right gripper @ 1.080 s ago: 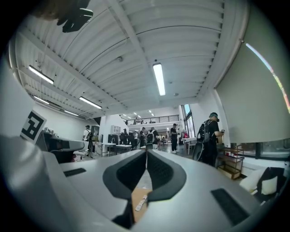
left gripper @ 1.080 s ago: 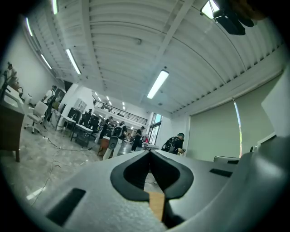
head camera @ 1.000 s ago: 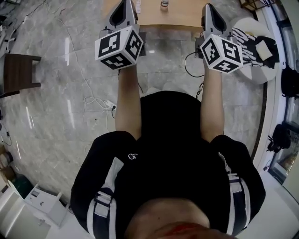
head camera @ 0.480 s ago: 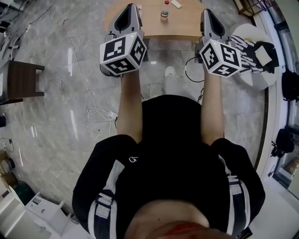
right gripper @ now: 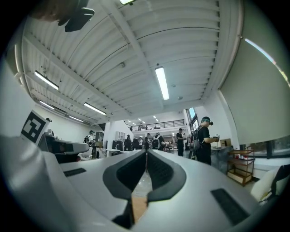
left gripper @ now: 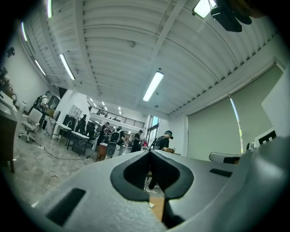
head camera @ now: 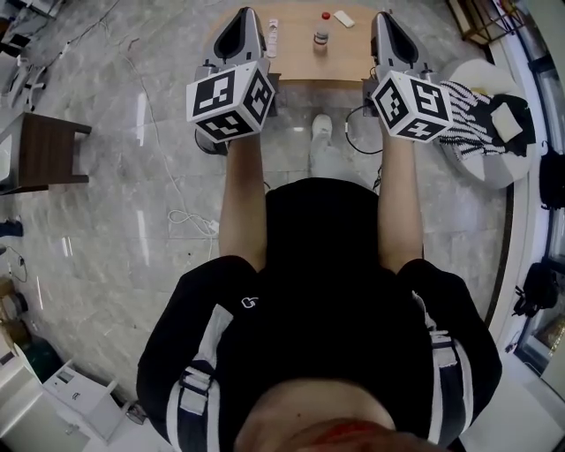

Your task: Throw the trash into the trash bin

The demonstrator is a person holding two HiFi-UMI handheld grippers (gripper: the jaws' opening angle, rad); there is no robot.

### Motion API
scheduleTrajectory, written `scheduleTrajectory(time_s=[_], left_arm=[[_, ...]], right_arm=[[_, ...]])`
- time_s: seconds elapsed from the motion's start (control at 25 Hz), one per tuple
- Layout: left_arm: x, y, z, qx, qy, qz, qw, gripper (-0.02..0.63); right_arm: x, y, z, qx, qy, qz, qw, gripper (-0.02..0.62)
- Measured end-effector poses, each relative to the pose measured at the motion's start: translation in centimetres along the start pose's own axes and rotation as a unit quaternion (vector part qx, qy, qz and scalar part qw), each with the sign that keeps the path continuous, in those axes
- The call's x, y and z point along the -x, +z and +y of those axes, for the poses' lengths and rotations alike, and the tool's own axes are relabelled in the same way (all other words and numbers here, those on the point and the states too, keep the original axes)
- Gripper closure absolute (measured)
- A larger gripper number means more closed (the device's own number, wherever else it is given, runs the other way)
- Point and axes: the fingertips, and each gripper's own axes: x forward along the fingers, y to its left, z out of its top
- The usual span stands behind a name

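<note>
Head view — left gripper (head camera: 241, 16) and right gripper (head camera: 385, 18) held forward side by side, roughly level — jaws closed, empty.

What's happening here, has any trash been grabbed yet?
A person stands facing a small wooden table, holding the left gripper and right gripper out. Both have jaws together with nothing between them, so no trash is picked up yet. A red-capped bottle, a second bottle and a flat white item sit on the table. No trash bin is in view.
</note>
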Motion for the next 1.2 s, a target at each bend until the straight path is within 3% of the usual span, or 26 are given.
scheduleTrajectory(time_s=[0.48, 1.0, 1.2], left_arm=[[-10.9, -2.3, -1.5, -0.04, -0.026, 0.027, 0.9985, 0.601], [-26.7, -9.4, 0.8, -0.007, 0.004, 0.079, 0.9969, 0.601], [-32.2, -12.3, 2.8, 0.01, 0.033, 0.106, 0.9938, 0.601]], right_arm=[[-7.7, -1.9, -6.9, -0.048, 0.003, -0.027, 0.998, 0.584], [-21.9, -8.5, -14.6, -0.062, 0.039, 0.038, 0.997, 0.583], [-27.5, -11.0, -17.9, -0.072, 0.05, 0.065, 0.994, 0.584]])
